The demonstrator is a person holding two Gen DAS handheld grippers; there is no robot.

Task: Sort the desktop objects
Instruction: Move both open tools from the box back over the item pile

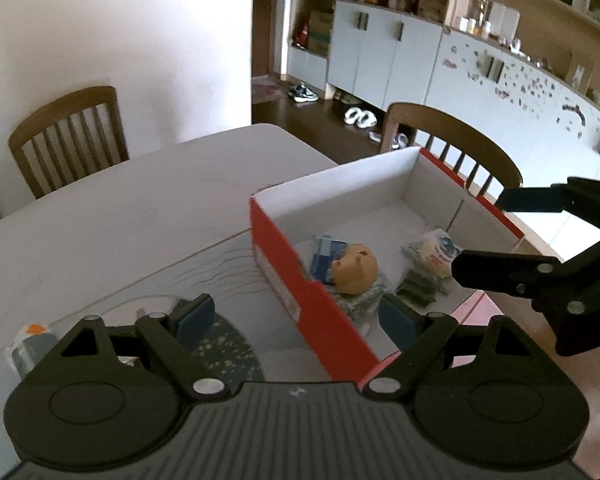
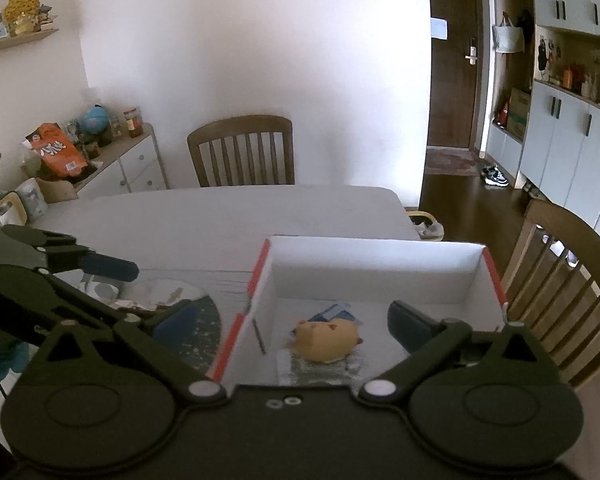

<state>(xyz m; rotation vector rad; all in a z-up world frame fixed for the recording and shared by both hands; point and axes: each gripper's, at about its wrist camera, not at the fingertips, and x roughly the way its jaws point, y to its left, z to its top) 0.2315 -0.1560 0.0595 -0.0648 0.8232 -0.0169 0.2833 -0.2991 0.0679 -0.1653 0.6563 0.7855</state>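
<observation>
- The left gripper (image 1: 296,320), black with blue pads, sits nearest the left wrist camera; its jaws are spread wide and hold nothing, straddling the near red wall of the box.
- The right gripper (image 2: 296,330), of the same build, is likewise spread and empty, hanging over the box's near end with one finger outside the red wall.
- The red cardboard shoe box with a white interior (image 1: 284,264) stands open on the white tabletop (image 1: 120,208).
- Inside it, a tan pig-shaped soft toy (image 1: 356,267) lies on a blue packet (image 1: 327,258) and a crinkled pale wrapper (image 1: 360,300).
- Nearby in the box lie a white snack pouch with a blue print (image 1: 434,254) and a dark green packet (image 1: 416,290), just beside each other.
- Outside the box, a dark speckled round mat (image 1: 228,344) lies on the table under the left gripper's outer finger.
- A small tube with an orange cap (image 1: 28,340) rests at the left edge.
</observation>
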